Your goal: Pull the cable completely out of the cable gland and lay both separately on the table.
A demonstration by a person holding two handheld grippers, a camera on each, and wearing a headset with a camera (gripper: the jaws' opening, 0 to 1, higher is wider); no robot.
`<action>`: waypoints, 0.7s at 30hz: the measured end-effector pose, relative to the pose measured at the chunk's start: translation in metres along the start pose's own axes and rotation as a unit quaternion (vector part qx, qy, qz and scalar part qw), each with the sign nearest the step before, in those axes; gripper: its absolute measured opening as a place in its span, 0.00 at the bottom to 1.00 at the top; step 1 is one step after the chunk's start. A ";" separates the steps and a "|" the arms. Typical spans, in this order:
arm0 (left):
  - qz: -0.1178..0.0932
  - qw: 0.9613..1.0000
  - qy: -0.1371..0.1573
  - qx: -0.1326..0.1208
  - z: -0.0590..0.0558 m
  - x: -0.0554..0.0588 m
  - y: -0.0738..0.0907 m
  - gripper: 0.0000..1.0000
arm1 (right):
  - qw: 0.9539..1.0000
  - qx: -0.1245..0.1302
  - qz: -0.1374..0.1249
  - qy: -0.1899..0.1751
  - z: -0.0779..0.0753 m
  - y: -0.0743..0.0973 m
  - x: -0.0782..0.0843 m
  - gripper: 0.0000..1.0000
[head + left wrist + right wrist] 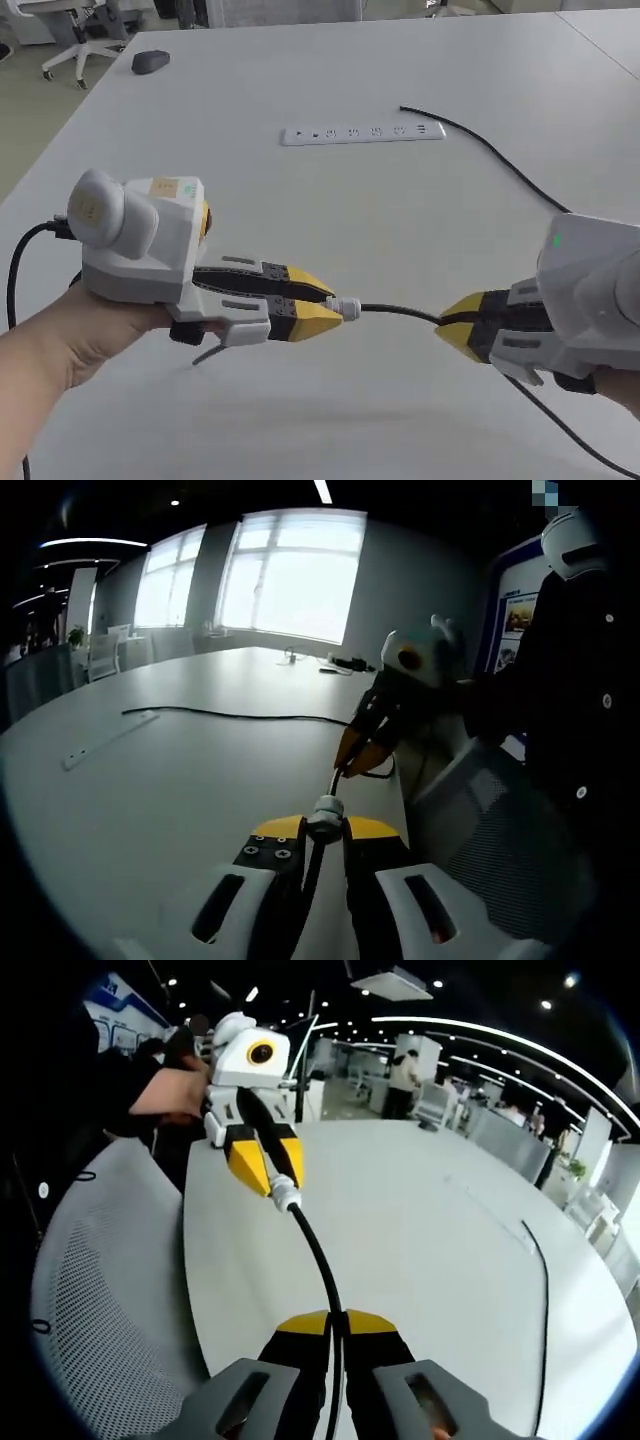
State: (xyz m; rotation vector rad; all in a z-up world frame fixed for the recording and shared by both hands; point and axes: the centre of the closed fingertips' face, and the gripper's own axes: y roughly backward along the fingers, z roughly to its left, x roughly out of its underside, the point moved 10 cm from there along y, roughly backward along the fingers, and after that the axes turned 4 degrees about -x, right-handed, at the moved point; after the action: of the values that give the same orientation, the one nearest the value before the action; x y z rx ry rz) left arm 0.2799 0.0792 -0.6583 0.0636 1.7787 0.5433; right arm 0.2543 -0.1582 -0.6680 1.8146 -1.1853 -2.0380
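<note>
A small white cable gland (347,307) sits pinched at the yellow tips of my left gripper (330,308), held above the white table (330,200). A black cable (400,311) runs from the gland to the right into my right gripper (447,326), which is shut on it. From the left gripper view the gland (326,813) sits at my left gripper (324,830) tips, with the cable (332,781) rising to the right gripper (352,760). Seen from my right gripper (335,1322), the cable (318,1260) leads up to the gland (287,1198) in the left gripper (283,1188).
A white power strip (362,133) lies at the table's middle, with a black cord (490,150) running right from it. A dark mouse (150,61) rests at the far left. Office chairs (70,40) stand beyond the table. A mesh chair back (100,1290) is close to the table edge.
</note>
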 end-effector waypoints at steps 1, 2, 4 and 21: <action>0.000 1.000 0.000 0.000 0.000 0.000 0.000 0.15 | 1.000 0.003 0.001 -0.004 -0.001 0.001 0.003 0.00; 0.000 1.000 0.000 0.000 0.000 0.000 -0.001 0.15 | 1.000 0.006 0.003 -0.007 -0.001 0.001 0.004 0.00; 0.000 1.000 -0.004 -0.003 0.001 -0.001 -0.001 0.15 | 1.000 0.009 0.010 -0.019 -0.003 0.002 0.009 0.00; 0.012 1.000 -0.008 -0.004 0.003 0.003 -0.001 0.15 | 0.995 0.037 0.061 -0.068 -0.019 0.009 0.048 0.00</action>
State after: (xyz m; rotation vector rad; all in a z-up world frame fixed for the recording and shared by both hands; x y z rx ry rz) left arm 0.2822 0.0804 -0.6614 0.0824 1.7623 0.5656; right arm 0.2563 -0.2010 -0.6978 1.6118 -1.3901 -2.1033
